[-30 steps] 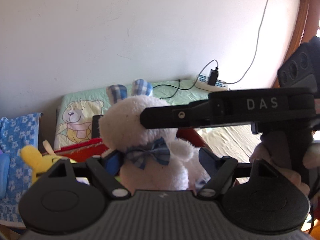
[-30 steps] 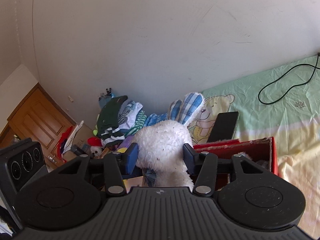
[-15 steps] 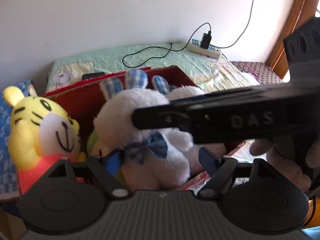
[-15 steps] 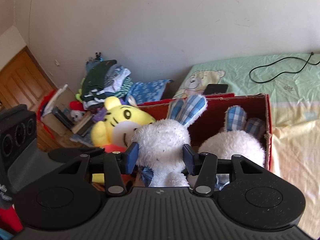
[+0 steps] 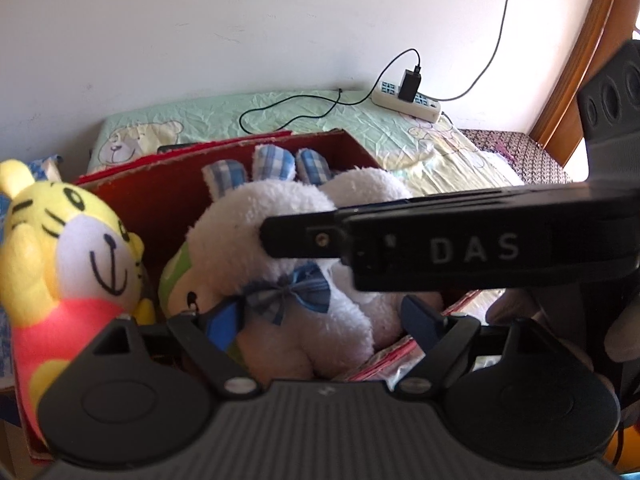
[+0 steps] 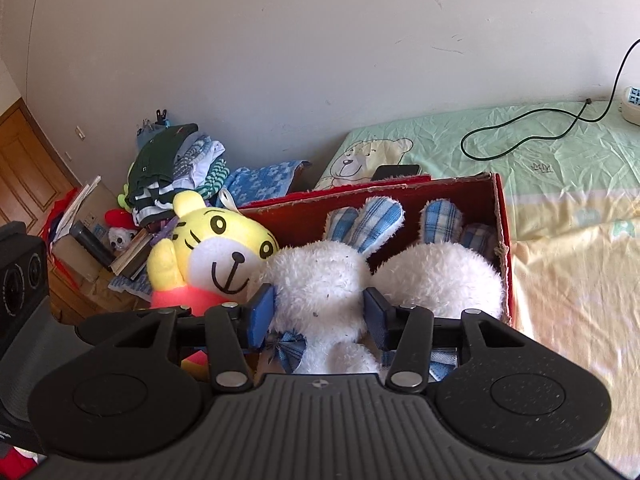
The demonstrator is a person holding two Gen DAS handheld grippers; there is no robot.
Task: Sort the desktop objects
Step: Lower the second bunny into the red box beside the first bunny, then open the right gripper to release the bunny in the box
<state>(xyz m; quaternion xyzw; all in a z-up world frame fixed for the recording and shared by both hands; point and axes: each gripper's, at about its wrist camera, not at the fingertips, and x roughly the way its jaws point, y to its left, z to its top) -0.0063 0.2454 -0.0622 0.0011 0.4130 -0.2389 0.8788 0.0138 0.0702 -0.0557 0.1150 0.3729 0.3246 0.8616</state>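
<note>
My right gripper (image 6: 318, 314) clamps the head of a white plush rabbit (image 6: 320, 284), its blue pads (image 6: 260, 312) pressed into the fur on both sides, over an open red cardboard box (image 6: 502, 240) standing on a bed sheet (image 6: 560, 168) printed with bears. The rabbit's blue-checked ears point toward the box's far wall, and its checked bow tie (image 5: 294, 290) shows in my left wrist view. My left gripper (image 5: 320, 320) sits around the same rabbit's body; its jaws are opening, the rabbit between them, the right pad (image 5: 418, 316) standing clear of the fur and the left pad (image 5: 224, 320) close by the bow. A second white rabbit (image 6: 438, 276) with matching ears lies in the box just beside the first, on its right in my right wrist view. A yellow tiger toy (image 6: 216, 252) in a red shirt sits upright at the box's left end, touching the held rabbit. A green-and-cream plush (image 5: 180, 284) shows low in the box between tiger and rabbit. Beyond the box lie a dark phone (image 6: 396, 171), a black cable (image 6: 520, 140) and a white power strip (image 5: 406, 98) against the wall. Folded clothes (image 6: 172, 176) are piled at left.
</note>
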